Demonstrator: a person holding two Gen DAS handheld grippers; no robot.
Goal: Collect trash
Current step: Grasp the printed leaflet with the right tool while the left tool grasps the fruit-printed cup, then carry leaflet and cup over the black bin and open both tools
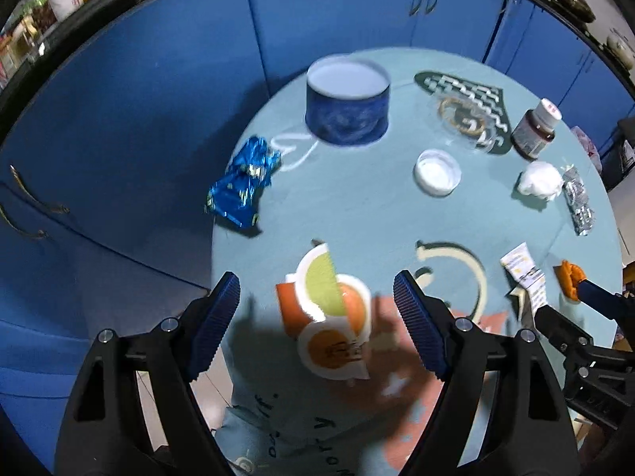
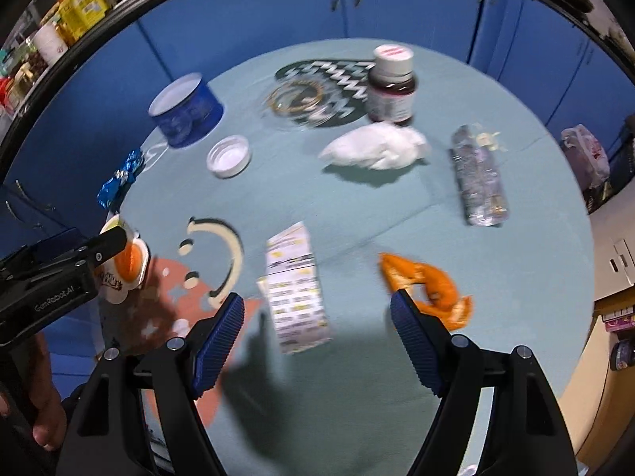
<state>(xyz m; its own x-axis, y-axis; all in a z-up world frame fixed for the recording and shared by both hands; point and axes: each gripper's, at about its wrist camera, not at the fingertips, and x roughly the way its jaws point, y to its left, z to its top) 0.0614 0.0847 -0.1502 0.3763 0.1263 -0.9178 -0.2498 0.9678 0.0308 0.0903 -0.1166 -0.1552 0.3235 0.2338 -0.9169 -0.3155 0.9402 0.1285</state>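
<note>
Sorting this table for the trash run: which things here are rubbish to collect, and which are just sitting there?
Likely trash: blue foil wrapper, crumpled tissue, orange peel, fruit-print packet, silver wrapper, printed sachet.

Likely staying: blue tin, white lid, pill bottle.

both wrist cameras look steeply down from close above the round desk (image 1: pixel 397 214), each along its own fingers. the left view covers the desk's left half, the right view its right half. both share the blue tin (image 1: pixel 347 103) (image 2: pixel 186 111), white cap (image 1: pixel 437 172) (image 2: pixel 229 156) and brown bottle (image 1: pixel 533 129) (image 2: pixel 391 87).
</note>
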